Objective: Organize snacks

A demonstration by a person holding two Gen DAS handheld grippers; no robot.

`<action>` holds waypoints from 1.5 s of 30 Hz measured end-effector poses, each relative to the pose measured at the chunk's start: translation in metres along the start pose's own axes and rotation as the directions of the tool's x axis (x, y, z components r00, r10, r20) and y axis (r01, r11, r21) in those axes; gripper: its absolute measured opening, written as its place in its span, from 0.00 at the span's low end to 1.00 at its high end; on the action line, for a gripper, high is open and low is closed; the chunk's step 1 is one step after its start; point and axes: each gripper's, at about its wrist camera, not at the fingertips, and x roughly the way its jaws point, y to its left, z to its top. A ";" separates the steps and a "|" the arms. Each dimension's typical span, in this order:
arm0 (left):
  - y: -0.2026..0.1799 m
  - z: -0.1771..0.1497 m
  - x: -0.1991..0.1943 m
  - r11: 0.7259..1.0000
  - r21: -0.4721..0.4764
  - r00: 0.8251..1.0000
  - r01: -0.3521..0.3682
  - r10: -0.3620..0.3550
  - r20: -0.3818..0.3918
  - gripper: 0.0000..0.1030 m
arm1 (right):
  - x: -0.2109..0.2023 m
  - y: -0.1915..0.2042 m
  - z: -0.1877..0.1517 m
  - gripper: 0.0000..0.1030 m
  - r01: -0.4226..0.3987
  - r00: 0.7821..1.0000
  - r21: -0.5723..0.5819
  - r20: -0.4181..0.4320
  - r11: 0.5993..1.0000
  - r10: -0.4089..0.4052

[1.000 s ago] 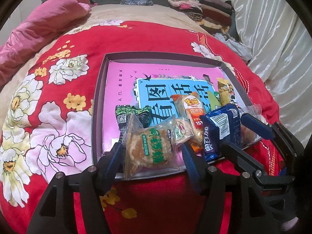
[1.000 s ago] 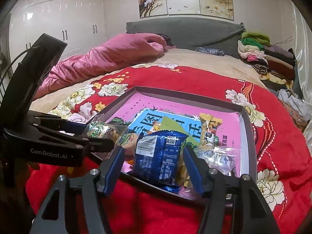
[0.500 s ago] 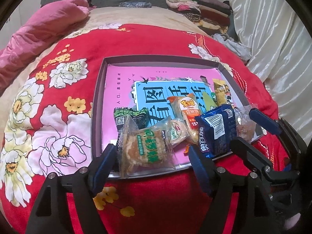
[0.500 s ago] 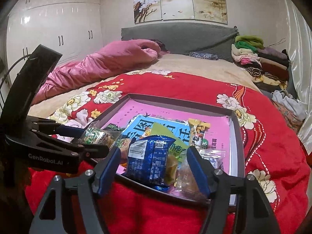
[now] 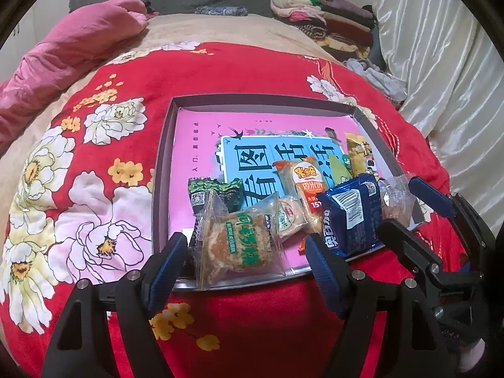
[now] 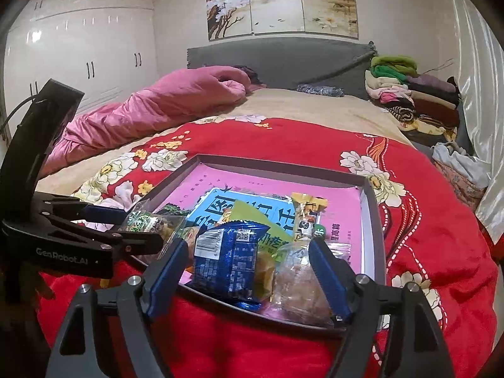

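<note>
Left claw (image 5: 245, 261), lower centre of its view, stood wide, its pads flanking but clear of the clear-wrapped green-labelled cake packet (image 5: 237, 245). Right claw (image 6: 249, 267) was opening, blue foil biscuit packet (image 6: 226, 264) loose between its jaws. Both snacks lay at the near edge of the shallow grey box lid with pink lining (image 5: 195, 132), which sat on the red floral bedspread (image 5: 220, 69).

White wardrobes (image 6: 78, 60), grey headboard (image 6: 277, 60), triptych painting (image 6: 283, 3).
</note>
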 end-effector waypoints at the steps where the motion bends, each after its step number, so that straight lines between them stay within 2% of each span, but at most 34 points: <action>1: 0.000 0.000 -0.002 1.000 -0.002 1.000 0.000 0.000 0.004 0.76 | -0.002 -0.001 0.001 0.78 0.006 1.000 0.003 0.010 1.000 -0.006; 5: 0.002 0.001 -0.011 1.000 -0.015 1.000 -0.008 0.008 0.029 0.76 | -0.013 -0.006 0.005 0.84 0.001 0.998 0.036 0.055 0.999 -0.003; 10: 0.003 0.000 -0.024 1.000 -0.024 0.998 -0.015 0.017 0.059 0.76 | -0.021 -0.007 0.006 0.89 0.012 0.998 0.040 0.062 0.999 -0.014; 19: -0.001 -0.010 -0.044 1.000 -0.018 0.995 -0.022 0.024 0.093 0.76 | -0.039 -0.003 0.005 0.90 0.046 0.995 0.047 0.082 0.998 -0.050; 35: -0.011 -0.066 -0.070 0.998 -0.060 0.999 0.003 0.000 0.051 0.76 | -0.080 0.010 -0.027 0.90 0.066 0.996 0.169 -0.075 0.983 -0.054; 45: -0.010 -0.081 -0.081 0.997 -0.076 0.999 -0.001 0.004 0.048 0.76 | -0.096 0.032 -0.033 0.90 0.096 0.994 0.117 -0.072 0.989 -0.087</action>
